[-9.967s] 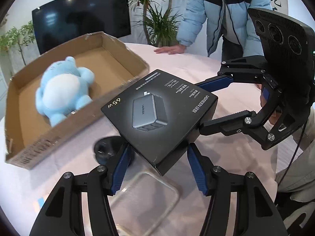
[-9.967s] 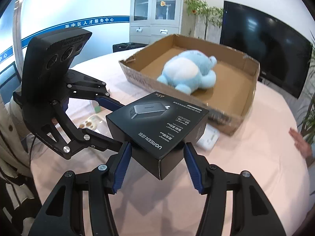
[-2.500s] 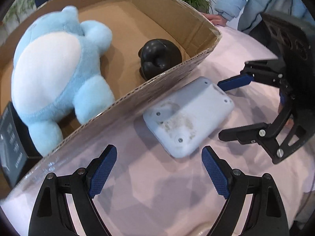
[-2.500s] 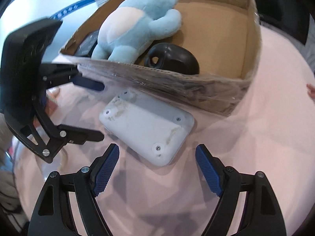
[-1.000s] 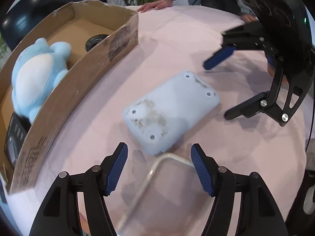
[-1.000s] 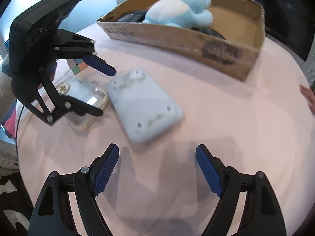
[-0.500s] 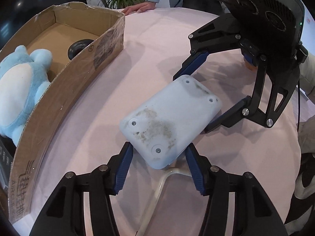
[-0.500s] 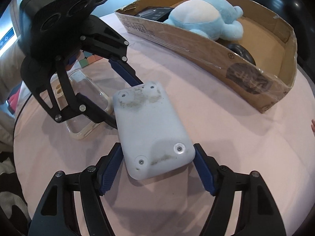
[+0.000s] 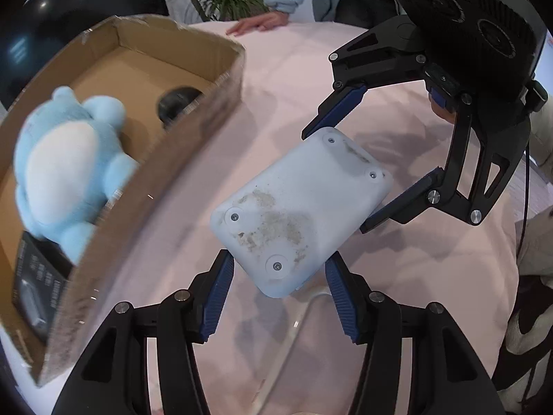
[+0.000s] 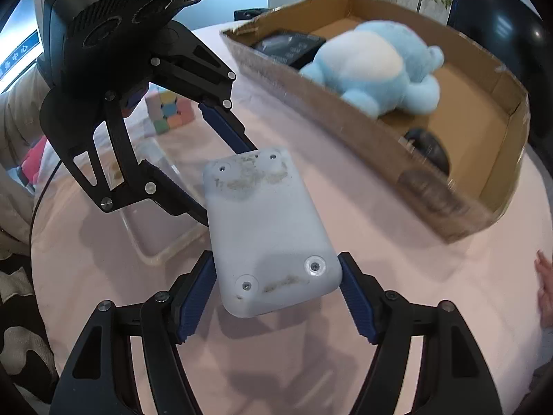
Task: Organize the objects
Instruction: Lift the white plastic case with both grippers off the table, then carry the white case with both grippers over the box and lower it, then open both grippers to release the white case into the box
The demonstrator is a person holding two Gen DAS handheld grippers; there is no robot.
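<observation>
- The grey slab [image 9: 299, 212], a smooth plastic rectangle with rounded corners, four screws and crusty smears on its face, is held between both grippers above the pink tablecloth [image 9: 293, 69].
- The left gripper [image 9: 278, 292] is closed on the slab's near short end, blue ribbed pads against its two sides.
- The right gripper [image 10: 276, 292] clamps the opposite short end the same way; in the left view it reaches in from 2 o'clock.
- A clear plastic case [image 10: 152, 214] lies on the cloth under the slab, partly hidden by it.
- The cardboard box [image 9: 166, 173], an open tray with taped, blurred walls, sits at 10 o'clock of the slab in the left view.
- Inside it lie a fuzzy blue plush [image 9: 69, 159], a black round thing [image 9: 178, 103] and a black carton [image 9: 34, 287].
- A pastel cube [image 10: 169, 110] stands at 11 o'clock in the right view, behind the left gripper's arm.
- A bystander's hand [image 9: 257, 25] rests on the table's far edge.
</observation>
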